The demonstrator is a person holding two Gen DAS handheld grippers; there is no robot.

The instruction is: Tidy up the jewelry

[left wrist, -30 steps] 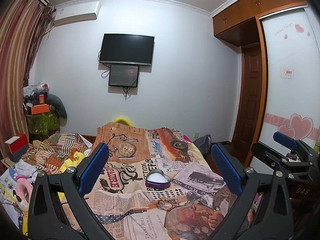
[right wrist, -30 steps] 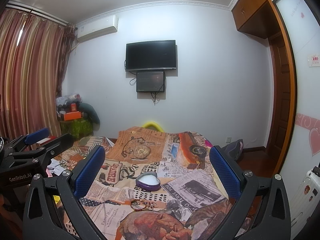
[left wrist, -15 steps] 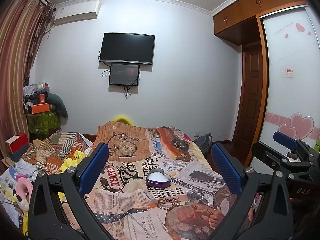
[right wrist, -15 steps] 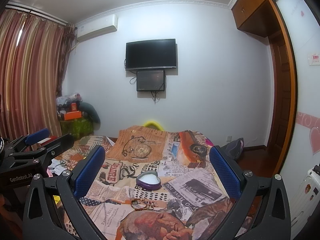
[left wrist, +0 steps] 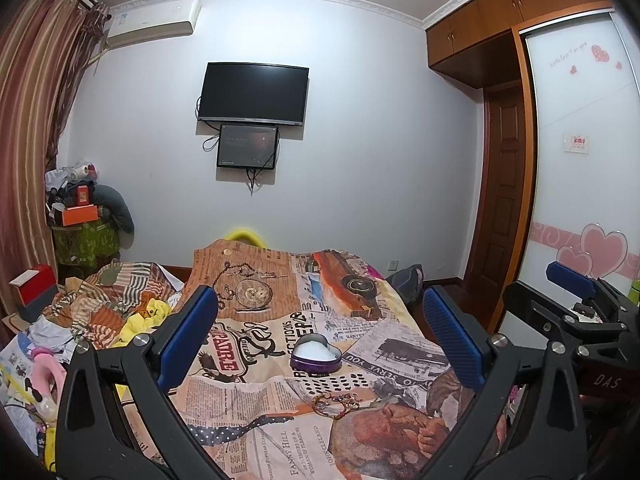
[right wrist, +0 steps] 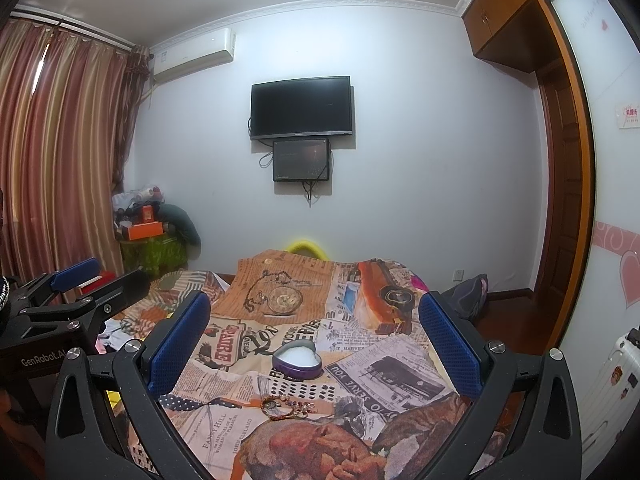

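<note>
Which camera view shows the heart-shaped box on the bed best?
The right wrist view: the heart-shaped box shows its heart outline and white inside clearly, centred. In the left wrist view the box is equally unobstructed, but its heart outline is less plain.

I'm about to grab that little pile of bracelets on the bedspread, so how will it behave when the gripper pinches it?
The bracelets look like thin beaded strands, so probably floppy: they would likely drape and dangle. They lie tangled together, so several may lift at once. The bedspread beneath looks soft, so pads could catch cloth too.
</note>
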